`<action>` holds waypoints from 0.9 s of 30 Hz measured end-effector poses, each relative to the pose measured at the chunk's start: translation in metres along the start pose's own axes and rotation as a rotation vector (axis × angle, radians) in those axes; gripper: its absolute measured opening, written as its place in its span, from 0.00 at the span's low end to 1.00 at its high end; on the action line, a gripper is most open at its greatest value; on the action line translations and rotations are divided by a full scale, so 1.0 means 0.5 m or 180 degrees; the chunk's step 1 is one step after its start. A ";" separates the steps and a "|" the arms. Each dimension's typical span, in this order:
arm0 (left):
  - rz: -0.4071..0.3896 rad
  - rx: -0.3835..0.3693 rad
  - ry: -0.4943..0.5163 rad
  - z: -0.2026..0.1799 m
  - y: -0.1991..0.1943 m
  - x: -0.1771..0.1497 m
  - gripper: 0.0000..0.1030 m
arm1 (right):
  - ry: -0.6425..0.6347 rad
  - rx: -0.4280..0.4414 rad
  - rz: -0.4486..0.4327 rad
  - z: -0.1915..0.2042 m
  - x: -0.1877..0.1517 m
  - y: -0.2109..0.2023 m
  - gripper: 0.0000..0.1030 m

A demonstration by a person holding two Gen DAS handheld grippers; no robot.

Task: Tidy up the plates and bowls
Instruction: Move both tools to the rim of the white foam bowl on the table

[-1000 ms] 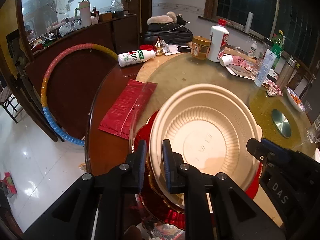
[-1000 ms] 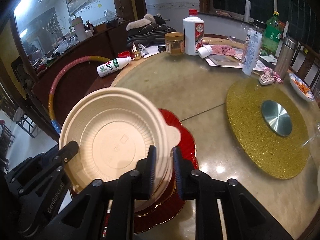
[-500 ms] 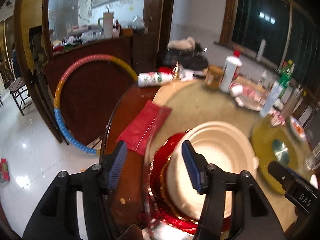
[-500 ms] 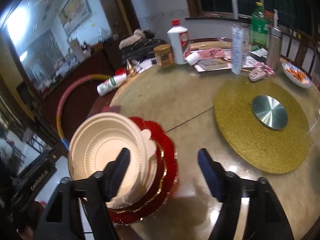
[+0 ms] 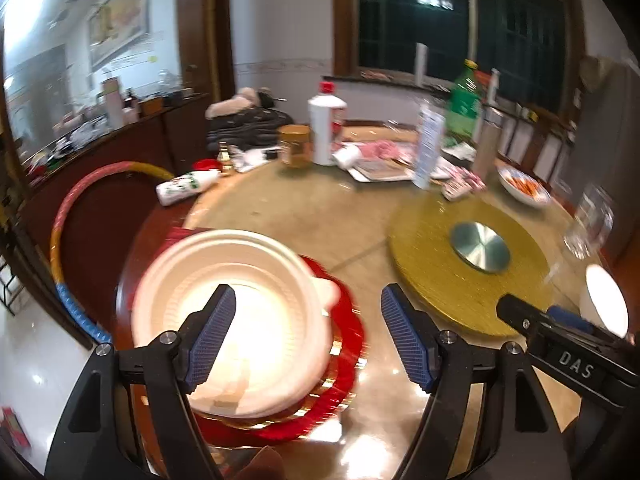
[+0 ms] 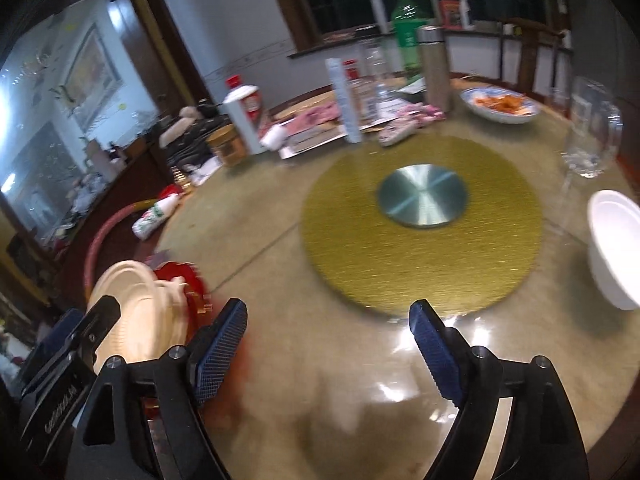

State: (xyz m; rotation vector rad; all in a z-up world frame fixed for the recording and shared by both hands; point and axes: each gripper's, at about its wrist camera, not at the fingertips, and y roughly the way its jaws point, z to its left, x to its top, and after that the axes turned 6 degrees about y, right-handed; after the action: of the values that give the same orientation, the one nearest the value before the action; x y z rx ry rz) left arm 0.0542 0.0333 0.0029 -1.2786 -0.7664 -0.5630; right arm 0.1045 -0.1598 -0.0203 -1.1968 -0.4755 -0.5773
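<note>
A cream disposable bowl sits on a stack of red and gold plates near the table's front left edge; it also shows in the right wrist view. My left gripper is open and empty, raised above the stack. My right gripper is open and empty, over bare table to the right of the stack. A white bowl stands at the right of the table, also in the left wrist view.
A gold turntable mat with a metal disc lies at the table's centre. Bottles, a jar, papers and a plate of food crowd the far side. A glass jug stands right. A hoop leans at the left.
Both grippers let go of the cream bowl's rim, opened wide and rose. The bowl now rests on the red plates. The right gripper has swung right toward the turntable mat.
</note>
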 end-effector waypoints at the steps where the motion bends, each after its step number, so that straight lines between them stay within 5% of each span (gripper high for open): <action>1: 0.0016 -0.0015 0.0052 -0.014 0.003 0.000 0.73 | -0.0003 -0.0081 -0.0047 -0.010 -0.001 -0.003 0.83; 10: 0.0138 -0.0155 0.0306 -0.095 0.023 -0.005 0.73 | 0.0106 -0.0497 -0.0208 -0.091 0.000 -0.016 0.84; 27: 0.0379 -0.0398 0.0589 -0.193 0.063 -0.015 0.73 | 0.0165 -0.0771 -0.0241 -0.157 -0.008 -0.028 0.84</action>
State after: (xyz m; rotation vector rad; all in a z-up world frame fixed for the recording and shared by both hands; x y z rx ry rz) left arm 0.0912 -0.0547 -0.0329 -1.3562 -0.5043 -0.6304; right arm 0.0958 -0.2375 -0.0362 -1.3946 -0.4161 -0.7451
